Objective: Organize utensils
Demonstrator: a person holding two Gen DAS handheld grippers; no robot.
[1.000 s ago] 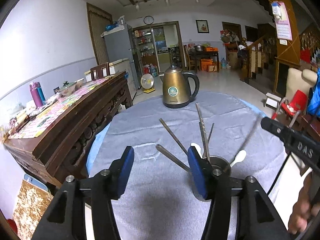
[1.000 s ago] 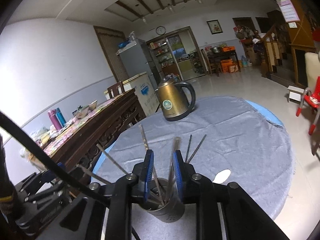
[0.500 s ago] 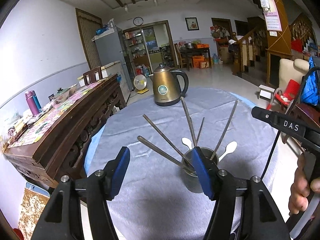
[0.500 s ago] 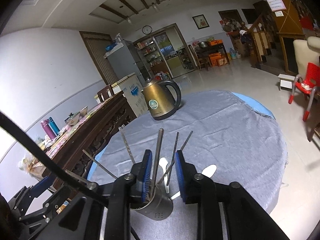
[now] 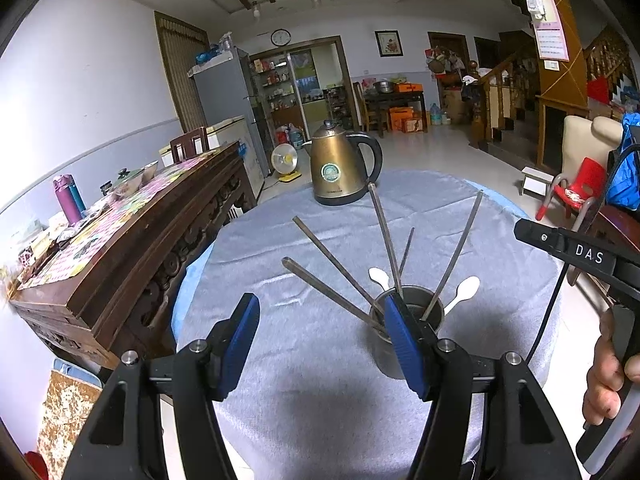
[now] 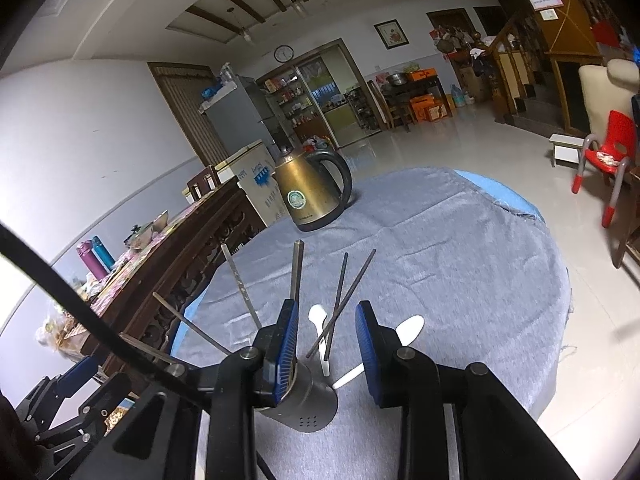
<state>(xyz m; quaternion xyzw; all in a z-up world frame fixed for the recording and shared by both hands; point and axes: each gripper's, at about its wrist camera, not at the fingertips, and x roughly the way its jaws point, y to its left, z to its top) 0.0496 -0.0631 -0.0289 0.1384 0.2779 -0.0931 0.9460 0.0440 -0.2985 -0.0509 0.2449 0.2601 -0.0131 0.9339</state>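
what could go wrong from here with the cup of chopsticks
1. The small round metal cup carries long metal chopsticks fanned far beyond its rim, so it looks top-heavy; a nudge could tip it onto the grey cloth.
2. The right tongs, whose jaws have just been opening, straddle two dark chopsticks; pulling back carelessly may snag them.
3. The left tongs sit open with one pad against the cup and could push it.

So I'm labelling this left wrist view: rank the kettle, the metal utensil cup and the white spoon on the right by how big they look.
1. kettle, largest, though farthest off.
2. metal utensil cup, partly hidden by the left gripper; actual size against the kettle unsure.
3. white spoon, smallest; only its bowl and some handle show.
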